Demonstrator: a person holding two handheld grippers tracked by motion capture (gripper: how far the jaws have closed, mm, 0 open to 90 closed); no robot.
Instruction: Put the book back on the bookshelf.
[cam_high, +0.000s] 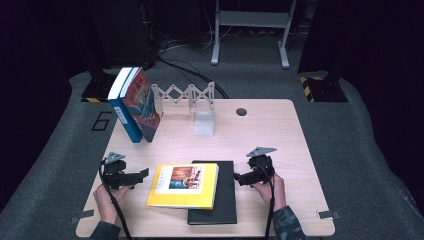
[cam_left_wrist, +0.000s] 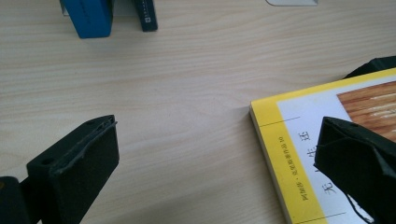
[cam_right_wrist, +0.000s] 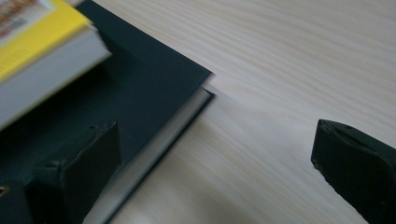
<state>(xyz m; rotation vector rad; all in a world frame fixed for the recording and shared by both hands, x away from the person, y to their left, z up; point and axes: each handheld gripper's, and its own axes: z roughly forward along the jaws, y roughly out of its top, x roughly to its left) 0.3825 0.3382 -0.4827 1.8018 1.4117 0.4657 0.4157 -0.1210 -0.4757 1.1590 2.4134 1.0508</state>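
Yellow book (cam_high: 183, 186) lies flat at the near middle of the wooden table (cam_high: 260, 132), overlapping the left part of a black book (cam_high: 220, 200) beneath it, its long axis running left to right between the two hands. Left gripper (cam_high: 142, 175) sits just left of the yellow book's left edge with jaws spread wide and empty, one jaw already over the cover, so it looks nearer. Right gripper (cam_high: 239, 178), also spread and empty, points at the black book's right edge.
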